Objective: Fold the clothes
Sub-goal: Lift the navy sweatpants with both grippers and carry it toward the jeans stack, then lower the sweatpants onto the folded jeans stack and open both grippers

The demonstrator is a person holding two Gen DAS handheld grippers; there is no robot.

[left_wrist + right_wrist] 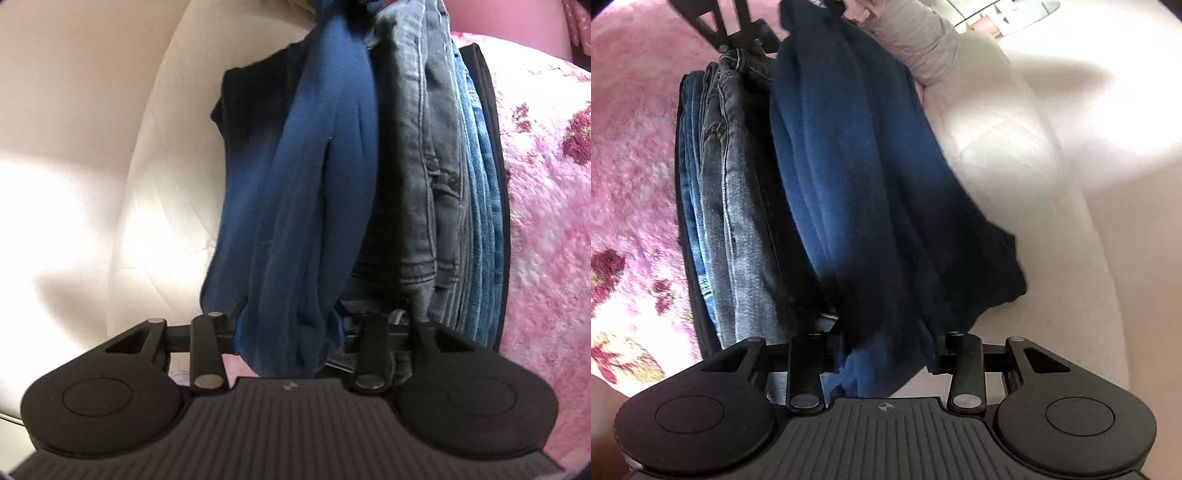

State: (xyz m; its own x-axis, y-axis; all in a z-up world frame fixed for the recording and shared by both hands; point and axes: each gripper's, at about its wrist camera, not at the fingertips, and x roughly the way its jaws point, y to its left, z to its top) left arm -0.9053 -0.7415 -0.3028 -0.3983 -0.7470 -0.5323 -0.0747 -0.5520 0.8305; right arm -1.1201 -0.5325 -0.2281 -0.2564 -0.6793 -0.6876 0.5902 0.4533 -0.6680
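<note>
A dark blue garment (314, 206) stretches between my two grippers, bunched into long folds. In the left wrist view my left gripper (291, 332) is shut on one end, and the cloth hides the fingertips. In the right wrist view my right gripper (882, 350) is shut on the other end of the blue garment (857, 177), its fingertips also buried in cloth. The garment hangs beside and partly over a stack of folded jeans, with grey jeans (417, 166) above lighter blue jeans (480, 229). Black linkage of the left gripper (735, 33) shows at the far end.
The jeans stack (731, 221) rests on a dark folded piece (495, 122) on a fluffy pink blanket (546, 229). A white padded surface (1052, 221) lies on the other side of the garment. A person's pale sleeve (919, 48) is at the far end.
</note>
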